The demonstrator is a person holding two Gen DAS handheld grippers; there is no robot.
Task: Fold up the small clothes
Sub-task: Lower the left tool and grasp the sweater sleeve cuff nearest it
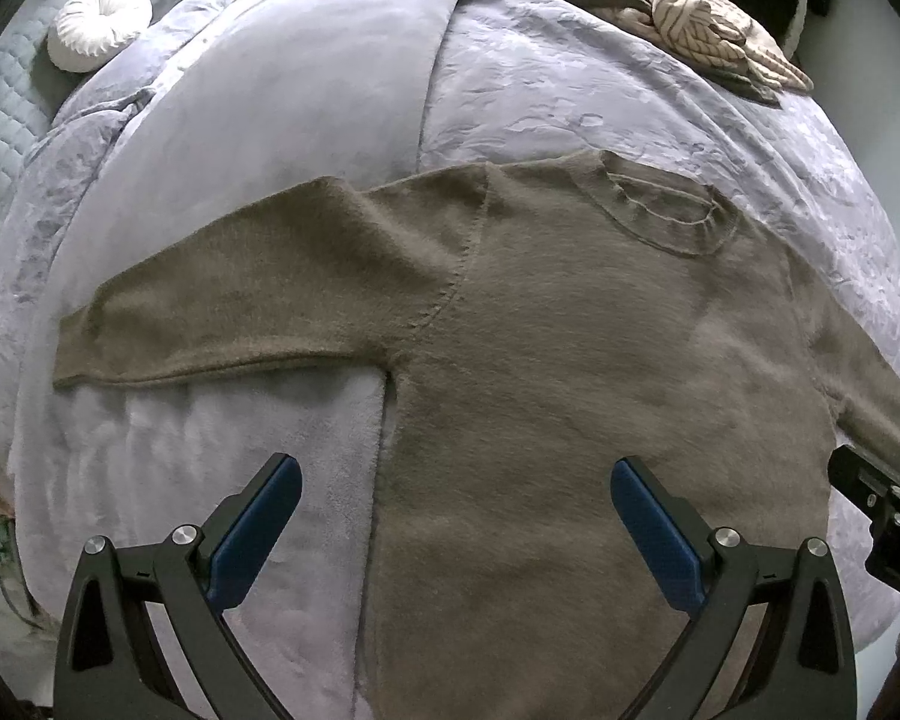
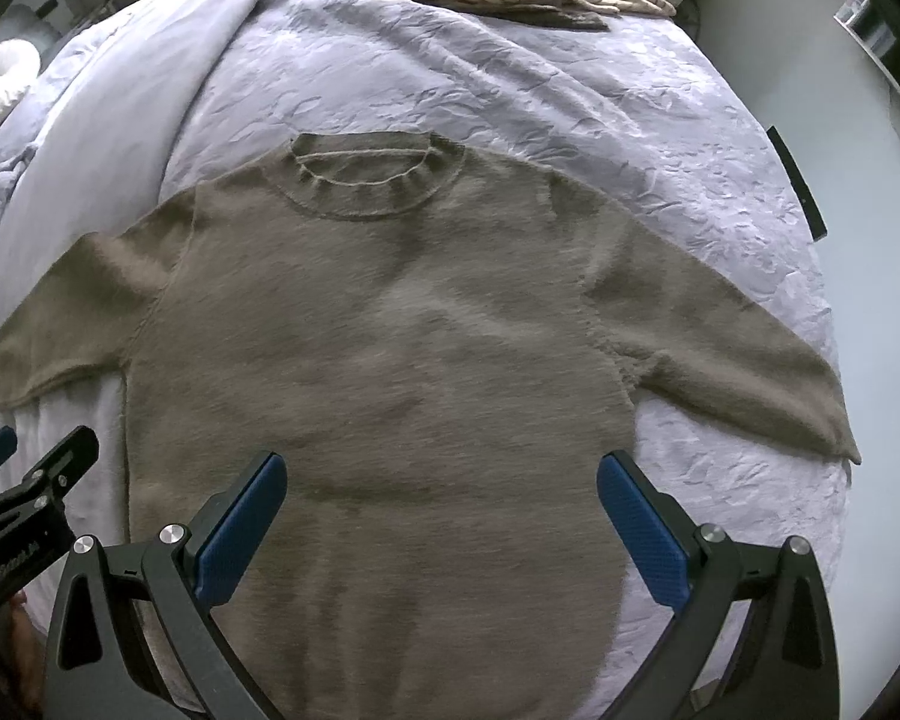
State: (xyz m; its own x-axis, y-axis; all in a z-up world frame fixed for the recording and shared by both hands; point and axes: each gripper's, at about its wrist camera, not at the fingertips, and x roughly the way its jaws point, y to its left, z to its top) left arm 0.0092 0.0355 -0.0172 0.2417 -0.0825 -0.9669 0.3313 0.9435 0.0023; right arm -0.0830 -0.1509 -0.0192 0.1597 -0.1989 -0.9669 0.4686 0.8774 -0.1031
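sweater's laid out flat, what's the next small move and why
Probably lower the left gripper to pinch the left sleeve and fold it across the body: the sweater lies spread flat, both sleeves out, and both grippers are open and empty.

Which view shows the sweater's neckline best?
The right wrist view: the neckline sits near centre, its ribbed collar seen whole and nearly head-on on the brown sweater. In the left wrist view the neckline lies off to the right, skewed by the fisheye.
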